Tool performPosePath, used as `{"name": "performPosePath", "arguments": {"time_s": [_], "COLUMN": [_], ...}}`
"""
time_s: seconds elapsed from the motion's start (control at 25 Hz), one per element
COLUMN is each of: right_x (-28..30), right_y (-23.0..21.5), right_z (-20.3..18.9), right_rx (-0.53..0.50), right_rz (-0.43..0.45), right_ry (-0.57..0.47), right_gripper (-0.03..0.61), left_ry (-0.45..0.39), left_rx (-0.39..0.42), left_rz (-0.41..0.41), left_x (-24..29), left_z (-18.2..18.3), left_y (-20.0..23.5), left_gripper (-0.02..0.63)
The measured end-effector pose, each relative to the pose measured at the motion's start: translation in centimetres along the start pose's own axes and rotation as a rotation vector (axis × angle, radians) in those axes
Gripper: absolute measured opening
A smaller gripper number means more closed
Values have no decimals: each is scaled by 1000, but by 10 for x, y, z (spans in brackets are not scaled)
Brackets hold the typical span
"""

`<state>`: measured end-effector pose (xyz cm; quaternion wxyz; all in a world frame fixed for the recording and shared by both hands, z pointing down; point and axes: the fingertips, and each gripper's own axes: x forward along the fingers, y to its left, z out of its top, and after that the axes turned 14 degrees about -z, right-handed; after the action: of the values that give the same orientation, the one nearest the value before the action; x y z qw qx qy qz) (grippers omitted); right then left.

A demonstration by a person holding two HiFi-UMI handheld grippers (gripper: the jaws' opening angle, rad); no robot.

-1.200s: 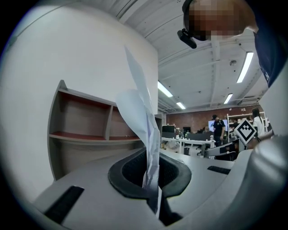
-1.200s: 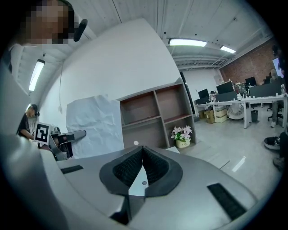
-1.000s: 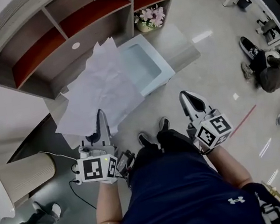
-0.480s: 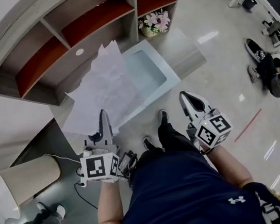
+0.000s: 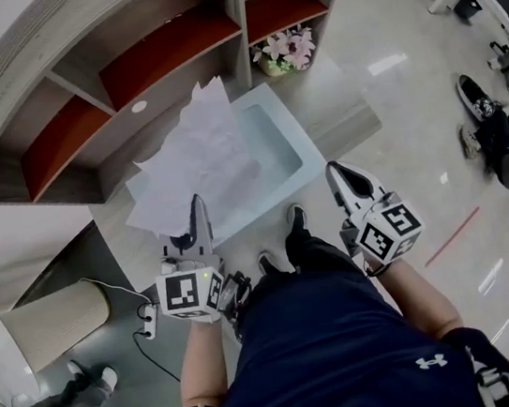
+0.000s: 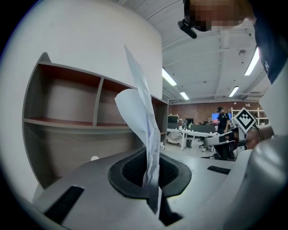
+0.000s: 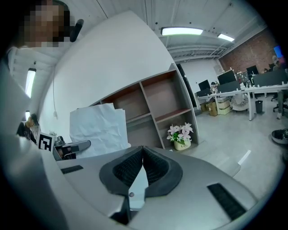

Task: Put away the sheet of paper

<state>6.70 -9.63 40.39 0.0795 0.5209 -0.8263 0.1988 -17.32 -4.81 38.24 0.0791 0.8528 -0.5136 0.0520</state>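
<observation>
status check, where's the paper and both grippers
Left gripper shut on the sheet of paper. Right gripper shut, empty. White tray ahead by the shelf unit, nothing seen blocking.

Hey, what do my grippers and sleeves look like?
Both the left gripper and right gripper are pale grey with black ribbed pads and tapering jaws. Each carries a white cube with black square markers. The shirt is dark navy, short-sleeved.

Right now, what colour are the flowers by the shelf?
The flowers are pink and white, seen best in the right gripper view.
</observation>
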Motion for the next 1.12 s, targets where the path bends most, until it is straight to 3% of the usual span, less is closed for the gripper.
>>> {"name": "performPosePath", "arguments": {"time_s": [0.32, 0.56, 0.68, 0.88, 1.12], "right_x": [40, 64, 72, 80, 79], "right_y": [-18, -32, -40, -52, -63], "right_z": [6, 4, 10, 13, 1], "right_rx": [11, 34, 48, 67, 79], "right_rz": [56, 121, 138, 128, 59], "right_ry": [50, 95, 103, 111, 133], "right_gripper": [14, 14, 14, 14, 14], "left_ry": [48, 127, 160, 211, 255], "left_rx": [-80, -200, -218, -216, -231], "left_rz": [19, 59, 87, 83, 18], "left_x": [34, 52, 58, 72, 97], "left_z": [-35, -78, -89, -112, -146], "left_y": [12, 20, 22, 26, 39], "left_gripper": [15, 15, 15, 15, 15]}}
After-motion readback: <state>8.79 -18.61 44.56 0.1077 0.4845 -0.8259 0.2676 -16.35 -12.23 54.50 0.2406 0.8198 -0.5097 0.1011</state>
